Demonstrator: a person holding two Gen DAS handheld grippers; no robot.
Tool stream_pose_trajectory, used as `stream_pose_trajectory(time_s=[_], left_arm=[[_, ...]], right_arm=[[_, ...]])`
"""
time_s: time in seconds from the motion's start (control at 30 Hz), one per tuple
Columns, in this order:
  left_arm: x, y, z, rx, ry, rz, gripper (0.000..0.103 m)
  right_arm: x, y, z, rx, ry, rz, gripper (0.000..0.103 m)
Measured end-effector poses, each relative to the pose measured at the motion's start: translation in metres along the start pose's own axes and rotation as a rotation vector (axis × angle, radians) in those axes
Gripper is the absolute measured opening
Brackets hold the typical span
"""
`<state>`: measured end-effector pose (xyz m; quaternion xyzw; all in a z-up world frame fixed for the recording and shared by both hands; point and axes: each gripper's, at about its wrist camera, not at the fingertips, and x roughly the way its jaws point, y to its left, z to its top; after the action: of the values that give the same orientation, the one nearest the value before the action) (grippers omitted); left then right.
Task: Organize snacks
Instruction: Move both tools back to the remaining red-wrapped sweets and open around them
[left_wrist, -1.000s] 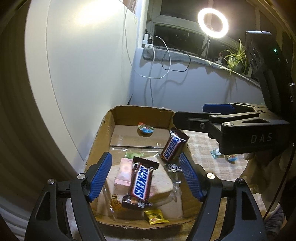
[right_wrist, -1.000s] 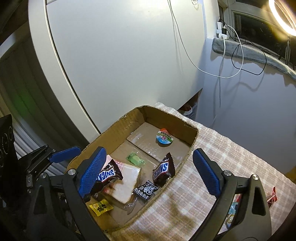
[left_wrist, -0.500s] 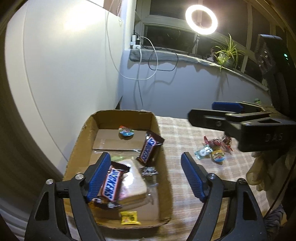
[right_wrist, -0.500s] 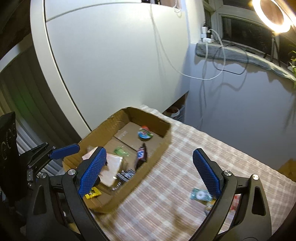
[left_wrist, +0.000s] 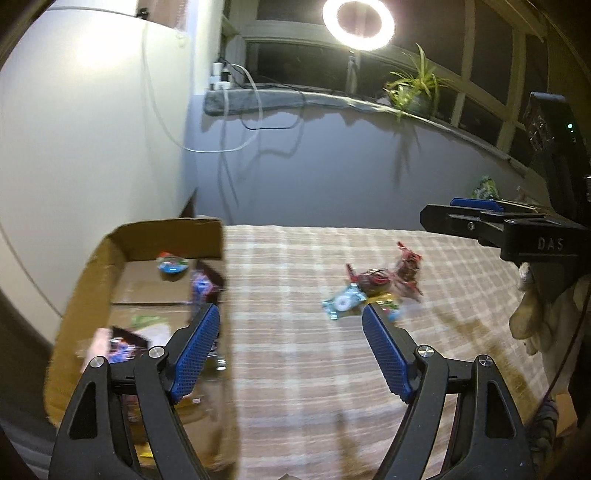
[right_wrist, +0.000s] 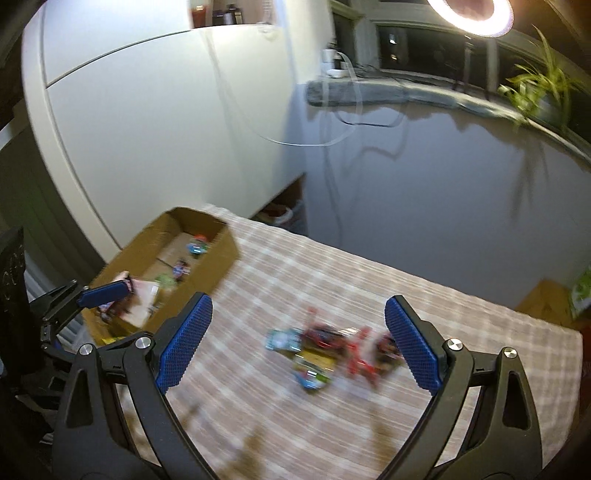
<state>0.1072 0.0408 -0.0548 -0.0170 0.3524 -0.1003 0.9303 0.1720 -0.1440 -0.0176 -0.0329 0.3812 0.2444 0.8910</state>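
Note:
A cardboard box (left_wrist: 107, 254) (right_wrist: 221, 258) holding several wrapped snacks sits at the left end of the checked tablecloth. A small heap of loose snacks (left_wrist: 373, 288) (right_wrist: 328, 347), red, teal and yellow wrappers, lies on the cloth to the right of the box. My left gripper (left_wrist: 290, 314) is open and empty over the cloth between box and heap. My right gripper (right_wrist: 297, 306) is open and empty too, hovering above the heap; its side also shows at the right edge of the left wrist view.
A white cabinet (left_wrist: 92, 147) stands behind the box, a grey wall (left_wrist: 351, 170) behind the table. A ring light (left_wrist: 358, 18), cables and a potted plant (left_wrist: 417, 88) sit on the window sill. A gloved hand (left_wrist: 535, 314) holds the right gripper.
Both grippers have swung right, away from the box and toward the loose snack heap. The box now sits at the left of both views. Both stay open and empty.

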Motion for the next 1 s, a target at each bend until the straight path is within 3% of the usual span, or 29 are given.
stream_pose_trajectory(time_s=[0.17,0.3,0.43,1.0], left_arm=[[0.019,-0.018,-0.001,0.022,0.029,-0.030,0.079],[0.037,-0.026,-0.002,0.030,0.066,-0.048,0.065],[0.054,-0.029,-0.002,0.018,0.100,-0.068,0.065],[0.119,-0.070,0.019,0.119,0.158,-0.118,0.062]], right_arm=[[-0.002,-0.044,-0.012,0.054,0.017,-0.049,0.097],[0.004,-0.073,-0.021,0.097,0.040,-0.064,0.097],[0.019,-0.096,-0.031,0.155,0.080,-0.051,0.097],[0.090,-0.126,-0.050,0.356,0.218,0.070,0.097]])
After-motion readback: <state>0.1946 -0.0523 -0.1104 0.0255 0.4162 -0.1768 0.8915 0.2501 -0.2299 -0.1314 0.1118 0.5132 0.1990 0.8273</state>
